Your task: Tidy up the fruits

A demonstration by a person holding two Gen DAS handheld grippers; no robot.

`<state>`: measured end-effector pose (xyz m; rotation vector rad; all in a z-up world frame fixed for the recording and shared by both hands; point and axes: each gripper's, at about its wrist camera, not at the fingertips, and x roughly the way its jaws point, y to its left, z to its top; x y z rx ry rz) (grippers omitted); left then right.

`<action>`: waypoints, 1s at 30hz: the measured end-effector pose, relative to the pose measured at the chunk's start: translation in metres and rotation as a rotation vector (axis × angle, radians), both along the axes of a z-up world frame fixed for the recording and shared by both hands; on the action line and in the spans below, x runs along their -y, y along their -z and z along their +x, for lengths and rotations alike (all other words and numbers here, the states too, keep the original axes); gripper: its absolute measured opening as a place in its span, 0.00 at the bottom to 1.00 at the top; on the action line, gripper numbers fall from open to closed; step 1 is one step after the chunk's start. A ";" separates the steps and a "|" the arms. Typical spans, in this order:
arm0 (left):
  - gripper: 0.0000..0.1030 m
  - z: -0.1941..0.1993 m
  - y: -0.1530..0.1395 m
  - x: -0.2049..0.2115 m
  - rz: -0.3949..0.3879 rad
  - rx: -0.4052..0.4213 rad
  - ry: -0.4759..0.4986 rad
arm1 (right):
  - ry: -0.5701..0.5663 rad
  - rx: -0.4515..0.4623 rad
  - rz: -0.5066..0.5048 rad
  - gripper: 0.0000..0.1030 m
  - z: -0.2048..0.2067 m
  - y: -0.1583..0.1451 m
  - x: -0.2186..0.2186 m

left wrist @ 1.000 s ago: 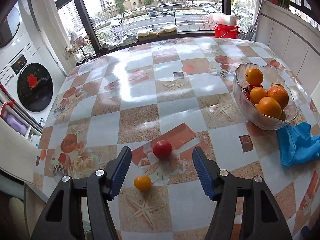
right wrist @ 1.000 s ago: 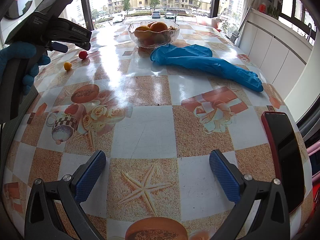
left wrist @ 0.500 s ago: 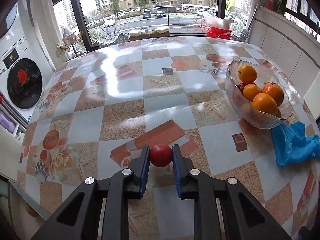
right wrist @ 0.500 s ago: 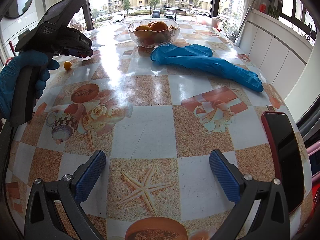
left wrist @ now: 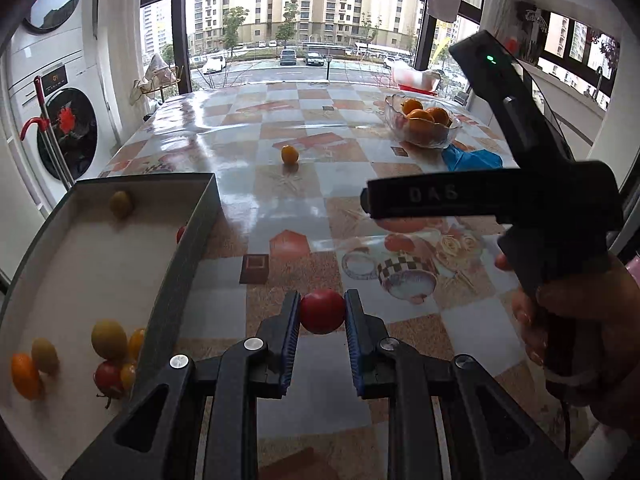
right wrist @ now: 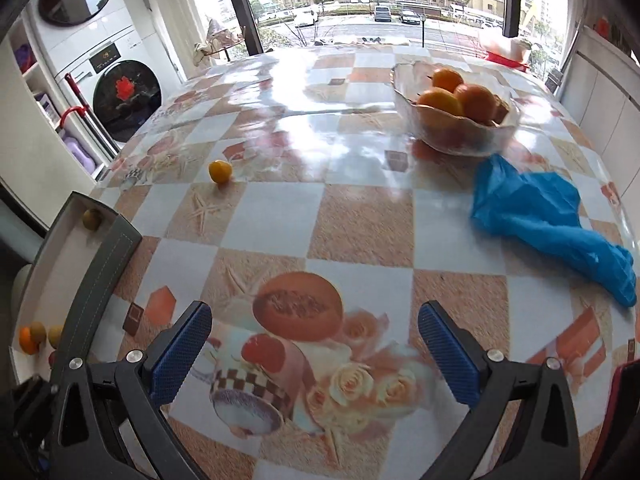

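Observation:
My left gripper [left wrist: 322, 314] is shut on a red cherry tomato [left wrist: 322, 311] and holds it above the table, just right of a grey box [left wrist: 176, 264] that holds several small yellow, orange and red tomatoes [left wrist: 109, 338]. A small yellow tomato [left wrist: 289, 154] lies on the table farther away; it also shows in the right wrist view [right wrist: 220, 171]. My right gripper [right wrist: 314, 344] is open and empty over the tablecloth; its body [left wrist: 532, 200] shows at the right of the left wrist view.
A glass bowl [right wrist: 452, 136] of oranges [right wrist: 476, 102] stands at the back right, also in the left wrist view [left wrist: 420, 136]. A blue glove [right wrist: 540, 216] lies in front of it. The box edge [right wrist: 100, 264] is at the left. A washing machine [left wrist: 60, 120] stands beyond the table.
My left gripper closed on the red tomato, lifted it and carried it back beside the grey box. The right gripper swung left toward the box side, still open.

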<state>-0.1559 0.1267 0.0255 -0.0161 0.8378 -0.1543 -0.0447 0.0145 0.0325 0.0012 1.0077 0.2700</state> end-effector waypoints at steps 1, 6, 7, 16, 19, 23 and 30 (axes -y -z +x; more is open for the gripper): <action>0.23 -0.004 0.003 -0.001 0.001 0.002 -0.001 | -0.005 0.011 -0.006 0.99 0.010 0.000 -0.010; 0.23 -0.006 0.020 -0.006 -0.002 -0.019 -0.001 | -0.043 0.064 -0.023 0.91 0.047 -0.004 -0.059; 0.23 -0.005 0.019 -0.007 -0.014 -0.014 -0.001 | -0.052 0.075 -0.034 0.90 0.053 -0.004 -0.067; 0.23 0.000 0.021 -0.006 -0.033 -0.002 0.005 | -0.061 0.062 -0.074 0.18 0.067 0.009 -0.096; 0.23 -0.003 0.020 -0.011 -0.049 -0.004 0.005 | -0.048 0.043 -0.046 0.18 0.047 0.004 -0.076; 0.23 -0.003 0.019 -0.011 -0.046 0.001 0.005 | 0.001 0.034 -0.026 0.18 -0.006 -0.004 -0.025; 0.23 -0.009 0.021 -0.012 -0.057 0.000 0.006 | 0.183 0.094 -0.023 0.18 -0.119 -0.006 0.081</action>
